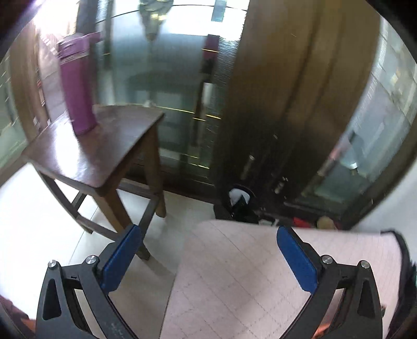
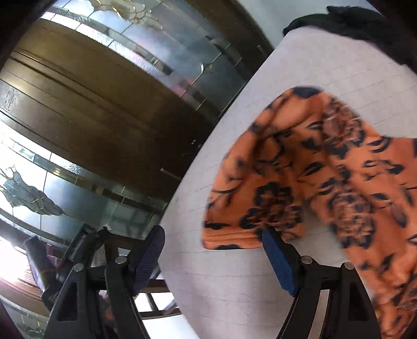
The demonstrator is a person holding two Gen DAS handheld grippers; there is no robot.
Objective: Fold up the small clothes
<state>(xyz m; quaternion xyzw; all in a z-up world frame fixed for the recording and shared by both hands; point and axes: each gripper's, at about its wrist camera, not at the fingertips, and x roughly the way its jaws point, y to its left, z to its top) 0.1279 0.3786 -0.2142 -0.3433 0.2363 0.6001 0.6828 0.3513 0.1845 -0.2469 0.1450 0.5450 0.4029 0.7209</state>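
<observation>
The right gripper [image 2: 212,251] is spread wide and grips nothing; the orange floral-print garment [image 2: 312,182] lies bunched and creased on the pale gridded table cover [image 2: 234,286], ahead of it and to its right, with a hemmed edge just beside the tip of the right-hand blue pad [image 2: 277,263]. Whether cloth and pad actually touch cannot be told through the blur. A dark garment [image 2: 365,23] sits at the cover's far corner, well ahead of this gripper.

The left gripper [image 1: 208,256] also stands wide open and empty, hovering over a bare stretch of the same cover [image 1: 234,273]. Only a sliver of orange shows at the lower right edge of its view, behind its right finger. Ahead and to its left stands a wooden side table [image 1: 91,151] carrying a purple tumbler [image 1: 77,86].

Judging by this, the step in hand is the approach, before any fold is made. The next move seems to call for closing the right pads on the near hem, while the left gripper swings right to take another edge, so the piece can be spread flat
</observation>
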